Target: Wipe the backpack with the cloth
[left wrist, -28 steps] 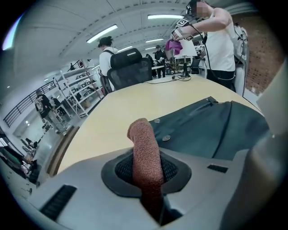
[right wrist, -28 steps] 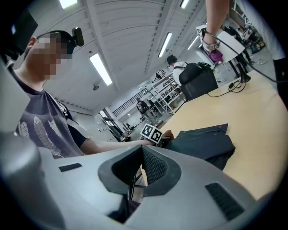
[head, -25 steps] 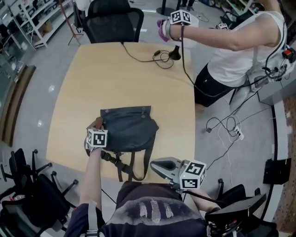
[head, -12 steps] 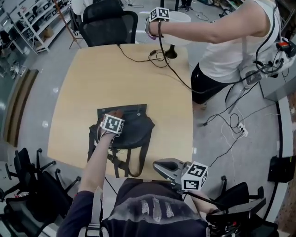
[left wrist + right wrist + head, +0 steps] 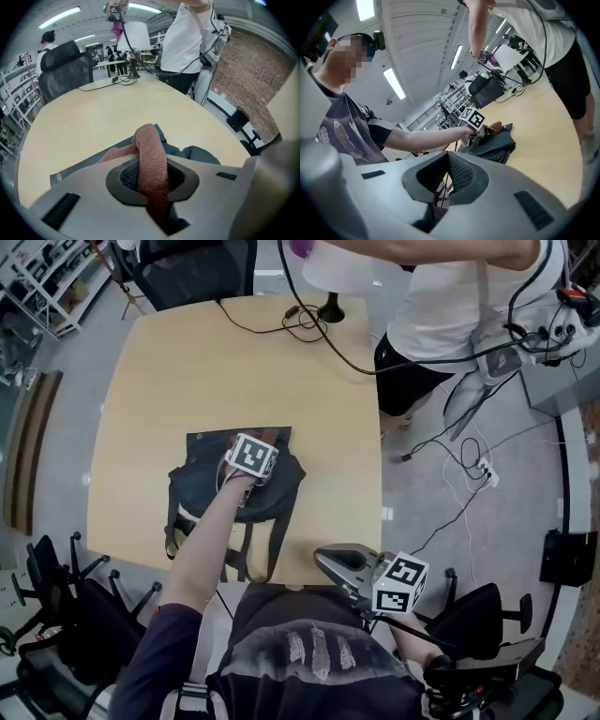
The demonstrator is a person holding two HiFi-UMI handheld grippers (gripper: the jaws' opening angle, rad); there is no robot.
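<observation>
Dark backpack (image 5: 199, 491) lying flat on the desk (image 5: 234, 362) near its near edge, straps toward that edge, reddish-brown cloth (image 5: 147, 145) pressed on its top, clamped in the left gripper (image 5: 151, 186), right gripper (image 5: 447, 180) closed and empty, off the desk's near edge

The left gripper (image 5: 151, 182), clamped on the folded reddish-brown terry cloth (image 5: 150, 154), has swept from the left edge of the dark grey fabric backpack (image 5: 202, 491) across to its upper right part, just under the top hem. The dark strap loop (image 5: 176, 514) at the bag's left side, covered by the hand a second ago, now lies in plain sight. Across the table, the standing person's bare forearm (image 5: 422, 247) has shifted a little leftward.
</observation>
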